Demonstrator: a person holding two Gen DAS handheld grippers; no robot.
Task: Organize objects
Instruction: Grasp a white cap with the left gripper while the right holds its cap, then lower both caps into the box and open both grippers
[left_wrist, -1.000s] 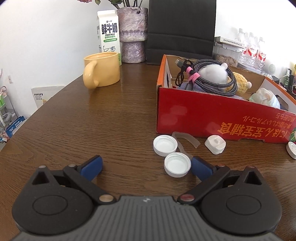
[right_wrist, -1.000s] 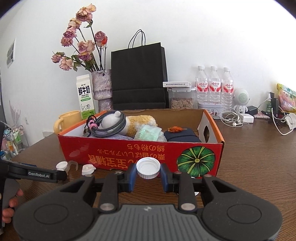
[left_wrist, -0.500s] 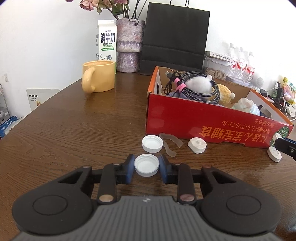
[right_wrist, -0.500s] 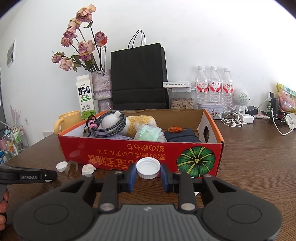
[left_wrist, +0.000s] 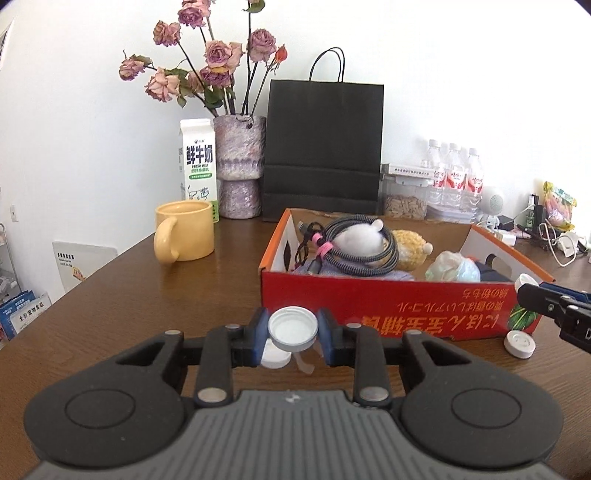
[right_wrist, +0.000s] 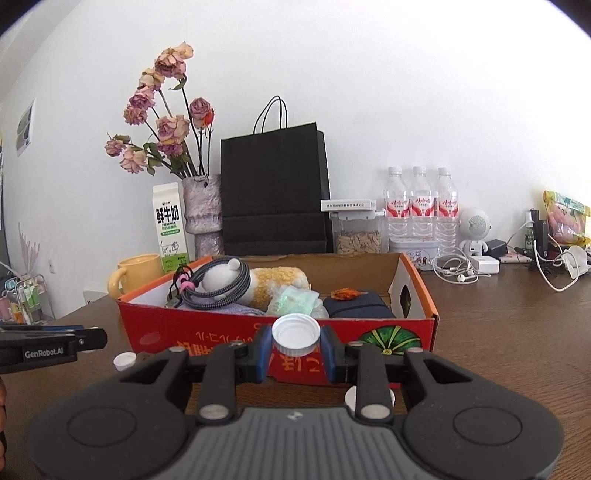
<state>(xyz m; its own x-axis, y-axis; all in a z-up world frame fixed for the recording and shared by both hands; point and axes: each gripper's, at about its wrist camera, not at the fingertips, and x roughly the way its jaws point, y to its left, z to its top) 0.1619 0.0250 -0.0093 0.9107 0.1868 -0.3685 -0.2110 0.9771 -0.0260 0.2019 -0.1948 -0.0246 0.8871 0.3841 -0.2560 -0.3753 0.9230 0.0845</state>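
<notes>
Much of the tidying looks done: the red cardboard box (left_wrist: 388, 306) on the table (left_wrist: 110, 314) already holds a coiled cable (left_wrist: 354, 251), a white plush toy (left_wrist: 356, 238), a yellow knitted piece (left_wrist: 410, 245), a pale crumpled bag (left_wrist: 452, 267) and a dark pouch (right_wrist: 356, 308). What is left is the small stuff in front of the box. The left tool (left_wrist: 293, 329) is clamped on a white bottle cap (left_wrist: 293, 328), its blue pads pressing the rim from both sides, and holds it clear above the table just short of the box's front wall. The right tool (right_wrist: 295, 335) pinches a second white cap (right_wrist: 295, 334) the same way, near the box's front wall. Both caps are round, ribbed at the edge and face open side up. On the table remain another cap (left_wrist: 275, 356) and a clear plastic strip (left_wrist: 304, 363) under the left tool, plus a white lid (left_wrist: 520, 343) by the box's right corner. My guess is both held caps go into the box next.
</notes>
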